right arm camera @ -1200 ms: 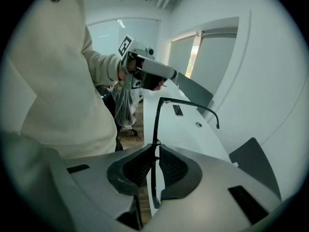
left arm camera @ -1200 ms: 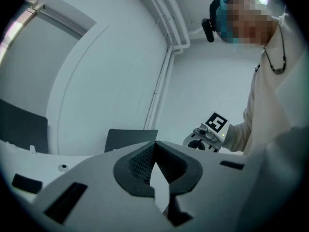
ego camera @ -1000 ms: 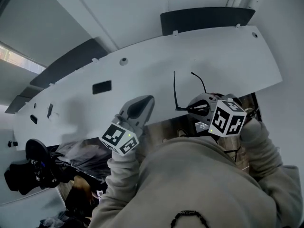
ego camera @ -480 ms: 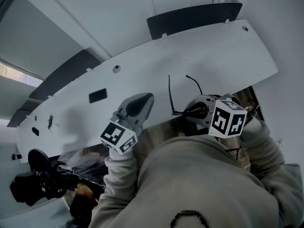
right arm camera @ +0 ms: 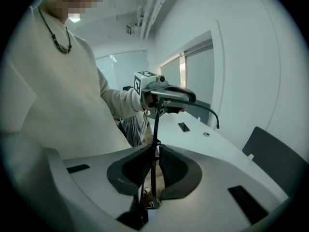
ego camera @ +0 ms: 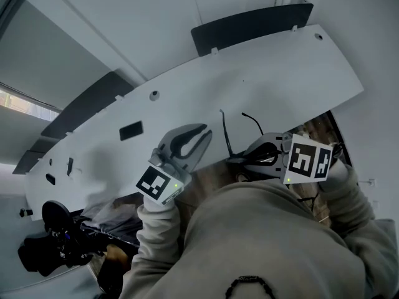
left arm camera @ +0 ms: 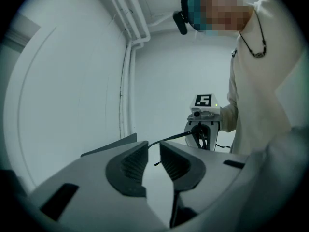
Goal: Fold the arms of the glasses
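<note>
Since a second ago both grippers are showing a rolled pose in the head view, and the left gripper [ego camera: 201,139] has just been opening its jaws. They are now standing slightly apart with nothing pressed between the pads. In the left gripper view one arm tip of the glasses [ego camera: 224,136] is lining up just past the gap.

My sweatshirt [ego camera: 268,242] is blocking the lower head view. The front of the glasses is hiding behind the right gripper [ego camera: 244,157], so I'm not making out the lenses.

I'm seeing the right jaws clamping a thin dark part of the glasses near centre frame. Both arms are sticking up, unfolded, against the white bench [ego camera: 280,73].
</note>
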The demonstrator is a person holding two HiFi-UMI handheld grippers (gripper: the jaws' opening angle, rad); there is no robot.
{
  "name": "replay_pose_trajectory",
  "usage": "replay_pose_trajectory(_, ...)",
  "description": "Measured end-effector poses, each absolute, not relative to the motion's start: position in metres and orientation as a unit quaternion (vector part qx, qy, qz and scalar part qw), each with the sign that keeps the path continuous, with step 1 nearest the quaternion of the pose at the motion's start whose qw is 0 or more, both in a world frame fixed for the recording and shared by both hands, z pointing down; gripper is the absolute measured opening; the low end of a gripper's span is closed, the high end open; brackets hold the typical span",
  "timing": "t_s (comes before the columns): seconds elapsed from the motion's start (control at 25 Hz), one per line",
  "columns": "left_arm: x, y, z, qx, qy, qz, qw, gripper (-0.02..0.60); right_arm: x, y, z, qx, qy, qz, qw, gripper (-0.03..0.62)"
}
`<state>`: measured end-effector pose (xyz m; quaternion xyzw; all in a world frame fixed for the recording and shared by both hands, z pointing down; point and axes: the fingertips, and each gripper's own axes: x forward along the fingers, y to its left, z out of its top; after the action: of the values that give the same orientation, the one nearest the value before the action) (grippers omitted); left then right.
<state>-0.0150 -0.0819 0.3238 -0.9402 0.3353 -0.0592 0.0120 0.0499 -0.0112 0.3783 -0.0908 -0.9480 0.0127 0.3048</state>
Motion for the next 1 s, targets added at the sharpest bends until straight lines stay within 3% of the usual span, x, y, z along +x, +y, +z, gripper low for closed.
replay_pose_trajectory(0.08, -0.008, -0.080, 0.323, -0.940, 0.330, -0.075, 0.034, 0.161, 0.048, -0.007, 0.371, -0.094, -0.953, 0.041, 0.286, 0.060)
replay_pose_trajectory(0.2, 0.002, -0.081, 0.326, -0.935, 0.327, -0.112, 0.082, 0.221, 0.047, 0.001, 0.358, -0.106, -0.958, 0.091, 0.250, 0.060)
replay_pose_trajectory(0.6, 0.007, -0.096, 0.328, -0.899, 0.375, -0.170, 0.148, 0.210, 0.038, 0.015, 0.317, -0.146, -0.951, 0.220, 0.160, 0.060)
replay_pose_trajectory(0.8, 0.012, -0.093, 0.322, -0.890, 0.390, -0.164, 0.171, 0.028, 0.037, 0.014, 0.316, -0.143, -0.952, 0.226, 0.146, 0.060)
replay_pose_trajectory(1.0, 0.012, -0.094, 0.319, -0.892, 0.392, -0.160, 0.157, 0.023, 0.043, 0.007, 0.313, -0.138, -0.954, 0.221, 0.146, 0.060)
